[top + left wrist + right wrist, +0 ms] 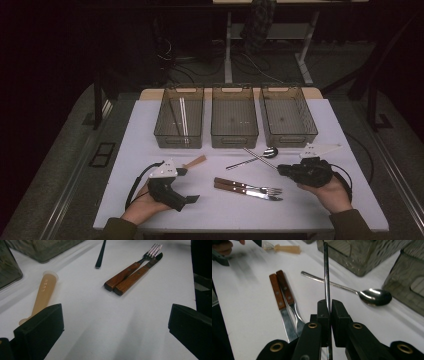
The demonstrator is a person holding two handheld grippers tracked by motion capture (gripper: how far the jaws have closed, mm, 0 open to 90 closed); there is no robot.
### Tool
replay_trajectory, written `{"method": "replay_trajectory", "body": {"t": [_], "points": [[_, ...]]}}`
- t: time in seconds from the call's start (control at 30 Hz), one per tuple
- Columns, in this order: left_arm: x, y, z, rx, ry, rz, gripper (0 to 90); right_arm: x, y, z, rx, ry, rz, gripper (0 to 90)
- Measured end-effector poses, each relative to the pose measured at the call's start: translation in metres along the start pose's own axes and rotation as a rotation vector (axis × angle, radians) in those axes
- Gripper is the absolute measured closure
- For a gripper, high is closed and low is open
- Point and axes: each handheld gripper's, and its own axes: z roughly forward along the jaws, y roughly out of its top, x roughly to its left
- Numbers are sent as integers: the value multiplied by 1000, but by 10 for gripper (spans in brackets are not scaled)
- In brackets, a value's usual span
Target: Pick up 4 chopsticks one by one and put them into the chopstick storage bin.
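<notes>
The right hand-held gripper [327, 312] has its jaws pressed together on a thin metal rod [326, 272], likely a chopstick, which juts forward above the handle of a spoon [352, 290] lying on the white worktop [310, 210]. The left hand-held gripper [115, 322] has its jaws spread wide and grips nothing, with bare worktop between them; a pale tan plastic handle [43, 293] lies just beside its left jaw. A wooden-handled fork [132, 266] and knife [138, 273] lie side by side ahead of it.

Fork [250, 188] and knife [247, 193] lie before three bins [234, 117].
</notes>
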Motion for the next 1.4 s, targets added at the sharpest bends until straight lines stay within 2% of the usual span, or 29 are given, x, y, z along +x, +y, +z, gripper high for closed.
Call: {"method": "replay_trajectory", "body": {"t": [0.6, 0.87, 1.17, 1.4], "points": [[0, 0, -1, -10, -7, -3, 0, 5, 43, 26, -47, 21, -19, 851], [-1, 1, -1, -13, -9, -3, 0, 9, 61, 41, -49, 28, -27, 851], [-1, 1, -1, -15, -10, -4, 0, 9, 81, 61, -55, 22, -24, 851], [0, 1, -1, -16, -11, -6, 0, 10, 105, 74, -56, 7, -30, 851]]}}
